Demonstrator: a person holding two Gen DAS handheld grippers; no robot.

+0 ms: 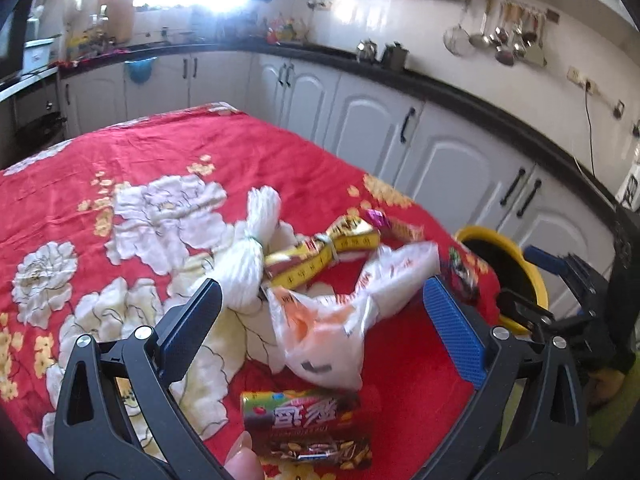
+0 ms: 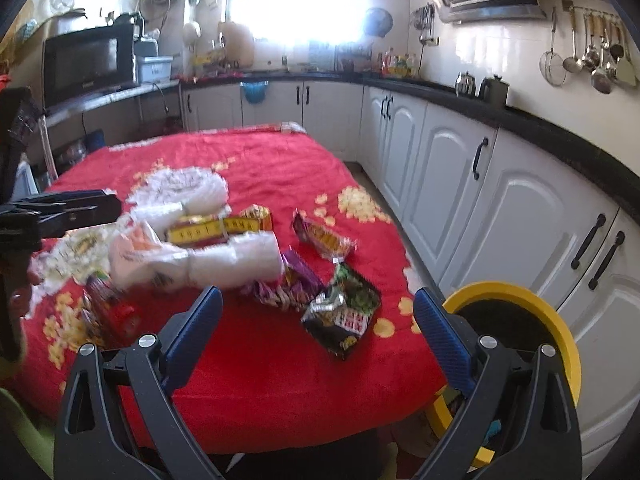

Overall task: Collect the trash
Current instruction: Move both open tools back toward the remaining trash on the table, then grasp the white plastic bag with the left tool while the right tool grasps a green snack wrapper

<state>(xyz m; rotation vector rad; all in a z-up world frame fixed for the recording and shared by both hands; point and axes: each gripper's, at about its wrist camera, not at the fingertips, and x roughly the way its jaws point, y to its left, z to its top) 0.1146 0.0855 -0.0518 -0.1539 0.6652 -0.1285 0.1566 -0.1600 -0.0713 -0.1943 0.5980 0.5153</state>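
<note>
Trash lies on a table under a red floral cloth (image 1: 192, 148). My left gripper (image 1: 326, 320) is open, low over a crumpled white plastic bag (image 1: 320, 320) that lies between its fingers. Beyond it are a tied white bundle (image 1: 248, 256) and a yellow-red wrapper (image 1: 320, 252). A brown snack wrapper (image 1: 308, 428) lies nearest. My right gripper (image 2: 318, 320) is open above the cloth (image 2: 260, 160), just short of a black-green wrapper (image 2: 344, 320) and purple wrappers (image 2: 288, 284). The white bag (image 2: 200, 260) lies to their left. A yellow-rimmed bin (image 2: 552, 320) stands off the table's right corner.
White kitchen cabinets (image 2: 460, 168) under a black counter run close along the table's right side. A microwave (image 2: 88, 64) stands at the back left. The bin (image 1: 536, 276) sits in the gap between table and cabinets. A fingertip (image 1: 240, 460) shows at the bottom edge.
</note>
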